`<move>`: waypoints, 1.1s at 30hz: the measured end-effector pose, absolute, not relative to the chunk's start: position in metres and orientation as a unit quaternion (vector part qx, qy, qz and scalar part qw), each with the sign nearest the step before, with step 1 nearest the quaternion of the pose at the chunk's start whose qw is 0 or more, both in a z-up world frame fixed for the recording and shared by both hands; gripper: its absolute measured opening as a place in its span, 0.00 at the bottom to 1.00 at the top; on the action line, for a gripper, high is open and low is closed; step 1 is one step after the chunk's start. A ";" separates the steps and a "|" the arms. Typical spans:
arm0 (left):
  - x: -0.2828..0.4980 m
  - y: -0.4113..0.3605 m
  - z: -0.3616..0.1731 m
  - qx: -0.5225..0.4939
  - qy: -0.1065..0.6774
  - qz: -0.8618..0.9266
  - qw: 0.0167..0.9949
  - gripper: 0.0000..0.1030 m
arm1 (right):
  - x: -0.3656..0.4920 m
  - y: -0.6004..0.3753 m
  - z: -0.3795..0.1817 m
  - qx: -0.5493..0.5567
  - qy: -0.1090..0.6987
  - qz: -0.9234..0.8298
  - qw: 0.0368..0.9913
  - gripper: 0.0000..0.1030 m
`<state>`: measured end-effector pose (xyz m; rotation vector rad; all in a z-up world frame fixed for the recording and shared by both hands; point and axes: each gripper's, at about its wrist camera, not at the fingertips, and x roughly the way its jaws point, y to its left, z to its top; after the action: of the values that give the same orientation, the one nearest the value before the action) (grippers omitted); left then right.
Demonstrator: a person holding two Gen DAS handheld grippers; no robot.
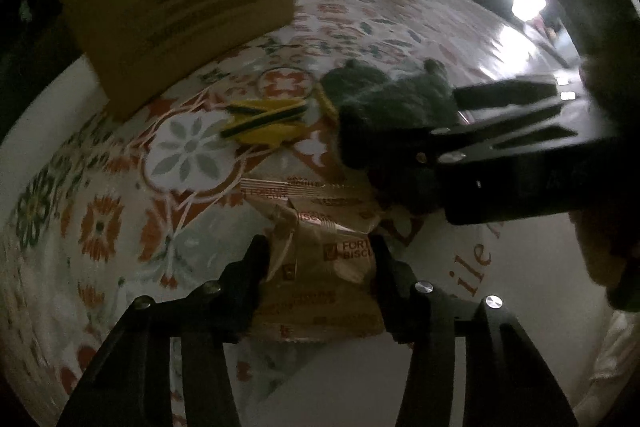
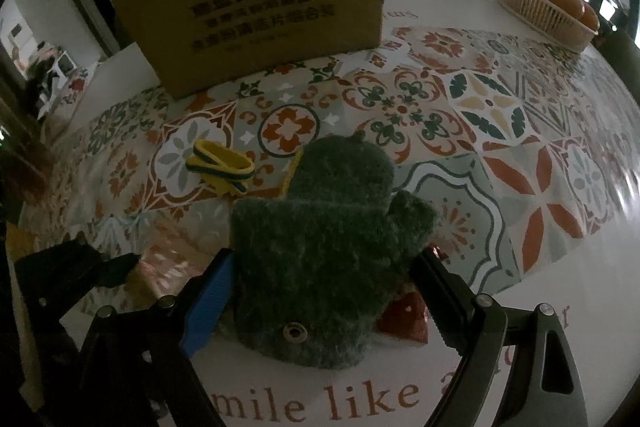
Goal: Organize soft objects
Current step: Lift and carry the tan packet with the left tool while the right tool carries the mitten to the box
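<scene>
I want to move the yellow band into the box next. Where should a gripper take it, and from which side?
Grip the yellow band across its doubled strands near the middle, coming from above. It lies flat and folded on the tablecloth, so a side approach would likely slide under or push it. It sits apart from the green mitten, leaving room.

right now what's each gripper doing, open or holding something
Left gripper: shut on the biscuit packet.
Right gripper: jaws around the green mitten, apparently shut on it.

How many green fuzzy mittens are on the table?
2. One dark green fuzzy mitten lies between the right tool's fingers; the second green mitten lies behind it, partly under it. More could be hidden beneath.
</scene>
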<state>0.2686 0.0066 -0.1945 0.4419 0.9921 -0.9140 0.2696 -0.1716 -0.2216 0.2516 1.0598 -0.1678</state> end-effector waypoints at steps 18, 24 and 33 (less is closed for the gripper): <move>0.281 0.037 -0.166 0.040 0.460 -0.276 0.843 0.47 | 0.284 -0.177 -0.222 0.125 0.497 -0.064 0.856 0.58; 0.278 0.033 -0.160 0.036 0.465 -0.256 0.847 0.47 | 0.282 -0.185 -0.220 0.137 0.500 -0.053 0.854 0.35; 0.267 0.031 -0.137 0.013 0.457 -0.231 0.859 0.47 | 0.269 -0.192 -0.197 0.150 0.483 -0.034 0.862 0.27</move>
<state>0.2665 0.0314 -0.1368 0.0267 0.9592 -0.4847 0.2689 -0.1915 -0.1973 0.3156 1.0121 -0.0719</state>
